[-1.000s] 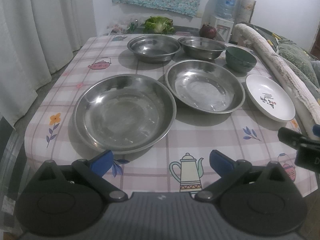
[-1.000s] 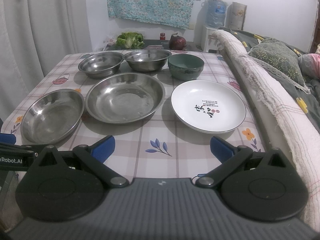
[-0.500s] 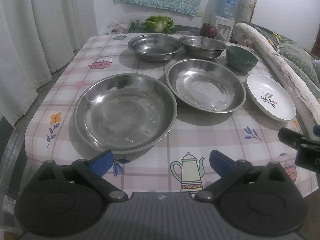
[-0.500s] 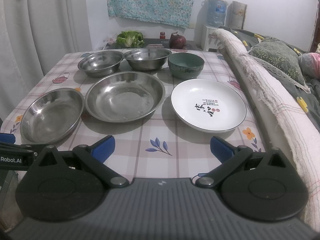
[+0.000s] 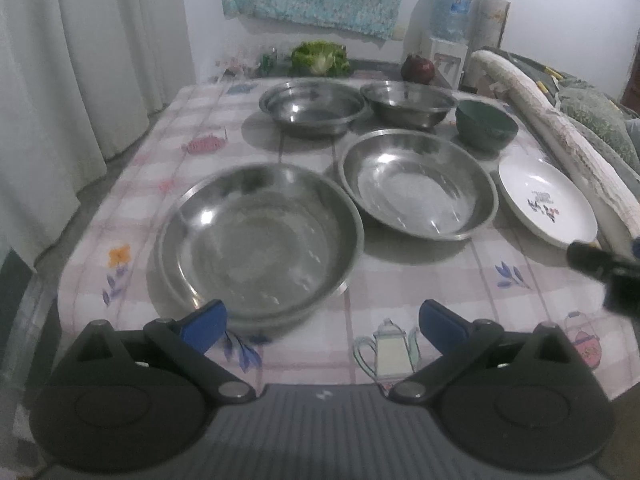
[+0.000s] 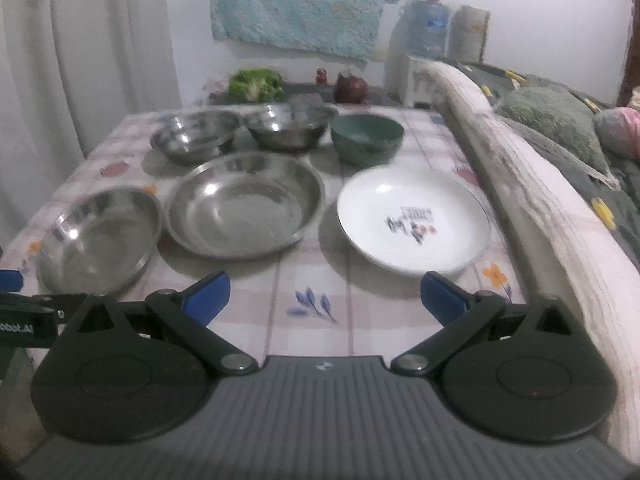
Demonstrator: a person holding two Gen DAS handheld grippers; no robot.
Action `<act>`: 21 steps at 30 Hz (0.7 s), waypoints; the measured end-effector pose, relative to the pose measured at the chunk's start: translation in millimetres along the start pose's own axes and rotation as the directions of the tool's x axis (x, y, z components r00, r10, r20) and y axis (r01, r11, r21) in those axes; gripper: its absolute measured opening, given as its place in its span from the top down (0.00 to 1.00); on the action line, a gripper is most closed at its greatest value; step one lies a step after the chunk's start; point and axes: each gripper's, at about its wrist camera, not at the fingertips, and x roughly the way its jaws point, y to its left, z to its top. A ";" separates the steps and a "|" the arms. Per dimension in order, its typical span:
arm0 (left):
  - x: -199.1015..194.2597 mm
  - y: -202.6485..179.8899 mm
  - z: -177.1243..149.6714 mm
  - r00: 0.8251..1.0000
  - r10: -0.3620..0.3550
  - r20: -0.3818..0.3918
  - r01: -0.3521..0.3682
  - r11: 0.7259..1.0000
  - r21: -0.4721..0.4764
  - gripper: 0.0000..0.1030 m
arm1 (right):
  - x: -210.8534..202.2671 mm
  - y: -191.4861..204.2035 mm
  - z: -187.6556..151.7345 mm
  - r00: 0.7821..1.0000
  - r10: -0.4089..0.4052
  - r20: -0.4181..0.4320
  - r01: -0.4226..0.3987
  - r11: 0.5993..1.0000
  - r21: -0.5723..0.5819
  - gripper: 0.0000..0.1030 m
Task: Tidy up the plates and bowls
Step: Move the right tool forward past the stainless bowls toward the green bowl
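Left gripper [image 5: 322,320]: jaws spread wide, nothing between them, held over the near edge of the table [image 5: 432,280]. Its left blue pad [image 5: 204,325] sits just at the near rim of the large steel plate [image 5: 260,240]; contact cannot be confirmed. The teapot print [image 5: 386,350] on the cloth lies between the pads.

Right gripper [image 6: 326,296]: jaws likewise wide apart and empty, above the near table edge. The white plate [image 6: 414,220] lies just ahead of its right pad [image 6: 442,298], apart from it.

Remaining ware, outward: second steel plate [image 6: 244,204] in the middle, between the large steel plate and the white plate. Back row, left to right: steel bowl [image 5: 312,108], second steel bowl [image 5: 408,102], green bowl [image 6: 366,138]. All stand upright and unstacked. Both views are blurred.
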 end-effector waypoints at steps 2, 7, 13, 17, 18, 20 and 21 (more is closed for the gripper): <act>-1.9 4.8 9.3 0.999 0.021 0.037 -0.022 0.999 0.023 0.00 | -0.9 0.6 10.9 0.999 0.013 0.037 -0.012 1.000 -0.013 0.01; -19.4 14.1 41.1 0.965 0.067 0.253 -0.084 0.995 0.054 0.00 | 5.6 5.8 40.3 0.984 0.118 0.132 -0.110 0.992 -0.066 0.01; 8.9 30.1 92.5 0.987 -0.009 0.159 -0.005 0.996 0.087 0.00 | 30.0 21.2 74.0 0.951 0.250 0.184 -0.239 0.968 -0.078 0.01; 41.4 37.9 117.9 0.992 0.001 0.130 -0.016 0.994 0.109 0.00 | 56.7 28.1 101.6 0.938 0.296 0.182 -0.295 0.955 -0.035 0.01; 50.2 39.8 125.1 0.992 0.012 0.126 -0.027 0.993 0.118 0.00 | 66.0 28.4 109.2 0.932 0.318 0.174 -0.321 0.947 -0.014 0.01; 69.3 45.9 139.3 0.994 0.024 0.105 -0.038 0.990 0.132 0.00 | 87.0 28.5 124.6 0.917 0.365 0.160 -0.374 0.927 0.029 0.01; 77.9 47.9 147.6 0.994 0.021 0.104 -0.035 0.991 0.132 0.00 | 98.7 28.9 130.5 0.914 0.377 0.148 -0.387 0.921 0.046 0.01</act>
